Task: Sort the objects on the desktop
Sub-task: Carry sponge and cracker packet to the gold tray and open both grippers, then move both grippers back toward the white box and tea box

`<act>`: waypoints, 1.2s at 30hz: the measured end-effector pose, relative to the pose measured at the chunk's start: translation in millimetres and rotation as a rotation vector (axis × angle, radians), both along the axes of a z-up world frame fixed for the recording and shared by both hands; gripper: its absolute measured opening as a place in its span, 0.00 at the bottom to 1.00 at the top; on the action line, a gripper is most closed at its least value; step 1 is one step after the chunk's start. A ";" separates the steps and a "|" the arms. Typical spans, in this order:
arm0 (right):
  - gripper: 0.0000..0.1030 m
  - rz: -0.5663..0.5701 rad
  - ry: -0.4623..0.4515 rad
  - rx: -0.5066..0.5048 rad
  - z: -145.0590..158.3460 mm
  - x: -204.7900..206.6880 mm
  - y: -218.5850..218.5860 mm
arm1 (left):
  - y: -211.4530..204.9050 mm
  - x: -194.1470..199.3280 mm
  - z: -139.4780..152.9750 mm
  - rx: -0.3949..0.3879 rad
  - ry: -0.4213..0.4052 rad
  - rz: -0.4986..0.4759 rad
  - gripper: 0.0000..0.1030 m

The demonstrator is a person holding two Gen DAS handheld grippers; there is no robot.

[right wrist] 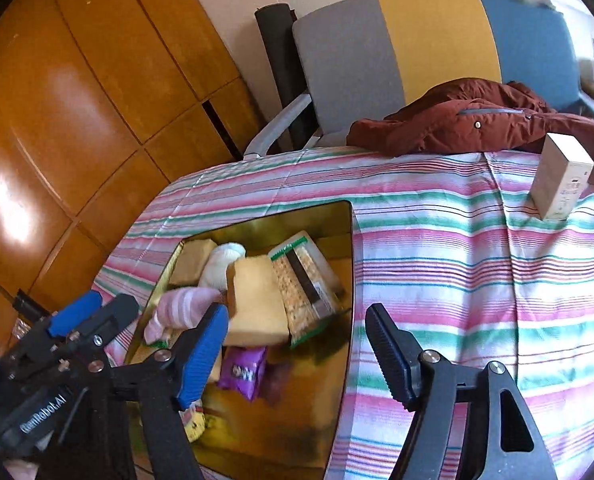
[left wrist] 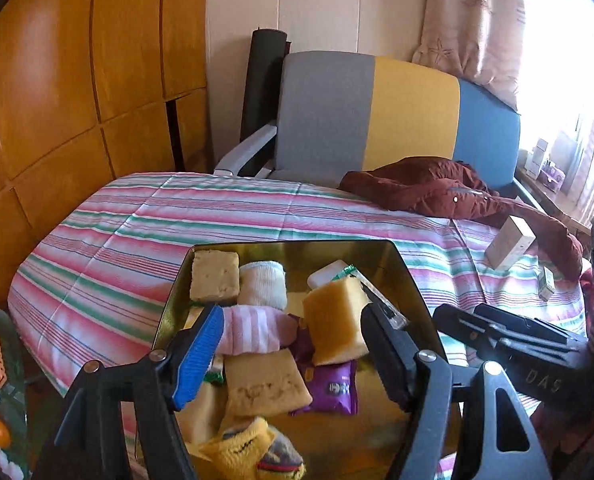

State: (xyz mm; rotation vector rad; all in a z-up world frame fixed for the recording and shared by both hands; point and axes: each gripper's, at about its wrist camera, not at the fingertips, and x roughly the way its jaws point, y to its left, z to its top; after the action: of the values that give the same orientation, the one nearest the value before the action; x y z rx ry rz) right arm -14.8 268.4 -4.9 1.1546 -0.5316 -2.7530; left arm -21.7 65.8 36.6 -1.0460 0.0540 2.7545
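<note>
A gold tin (left wrist: 415, 280) sits on the striped cloth and holds several items. Among them are a yellow sponge (left wrist: 337, 320), a pink striped sock (left wrist: 253, 330), a white sock (left wrist: 263, 284), a purple snack packet (left wrist: 335, 388) and a yellow sock (left wrist: 249, 448). My left gripper (left wrist: 293, 320) hovers open over the tin with nothing between its fingers. In the right wrist view, my right gripper (right wrist: 295, 316) is open above the tin's (right wrist: 352, 248) right side, over a cracker packet (right wrist: 305, 284) and the sponge (right wrist: 257, 304). It holds nothing.
A white carton (right wrist: 563, 178) and a small box (left wrist: 547, 282) lie on the striped cloth (right wrist: 457, 260) to the right. A maroon jacket (left wrist: 437, 188) is heaped behind them, before a grey, yellow and blue chair (left wrist: 377, 112). Wooden cabinet doors (left wrist: 77, 100) line the left.
</note>
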 end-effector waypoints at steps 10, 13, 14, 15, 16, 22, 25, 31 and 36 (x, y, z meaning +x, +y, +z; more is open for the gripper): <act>0.72 -0.025 0.000 0.080 -3.0 29.6 7.4 | 11.4 17.1 -4.3 -0.033 -0.013 -0.040 0.70; 0.72 -0.053 -0.010 0.077 -4.8 37.0 19.7 | 17.1 18.1 -5.3 -0.044 -0.017 -0.053 0.70; 0.72 -0.063 -0.014 0.076 -5.6 38.9 24.2 | 19.0 18.7 -5.7 -0.046 -0.019 -0.058 0.70; 0.72 -0.075 -0.018 0.072 -6.6 41.3 29.1 | 21.2 19.4 -6.1 -0.046 -0.019 -0.064 0.70; 0.72 -0.086 -0.023 0.068 -7.6 43.6 34.1 | 23.7 20.2 -6.6 -0.047 -0.021 -0.071 0.70; 0.73 -0.149 -0.047 0.065 -14.2 55.7 57.4 | 37.6 24.5 -14.4 -0.067 -0.036 -0.109 0.70; 0.73 -0.154 -0.055 0.083 -16.7 60.0 59.1 | 41.9 25.4 -19.0 -0.069 -0.051 -0.122 0.70; 0.74 -0.135 -0.070 0.153 -20.7 62.6 52.0 | 51.0 24.7 -25.2 -0.077 -0.078 -0.142 0.70; 0.74 -0.131 -0.078 0.180 -21.0 62.5 51.7 | 60.9 27.5 -27.7 -0.070 -0.084 -0.175 0.70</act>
State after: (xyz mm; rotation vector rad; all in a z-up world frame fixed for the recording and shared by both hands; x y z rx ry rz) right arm 47.6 320.2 -25.9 1.3149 -0.3855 -2.9285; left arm 5.8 126.8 8.9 -1.1160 0.2202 2.5664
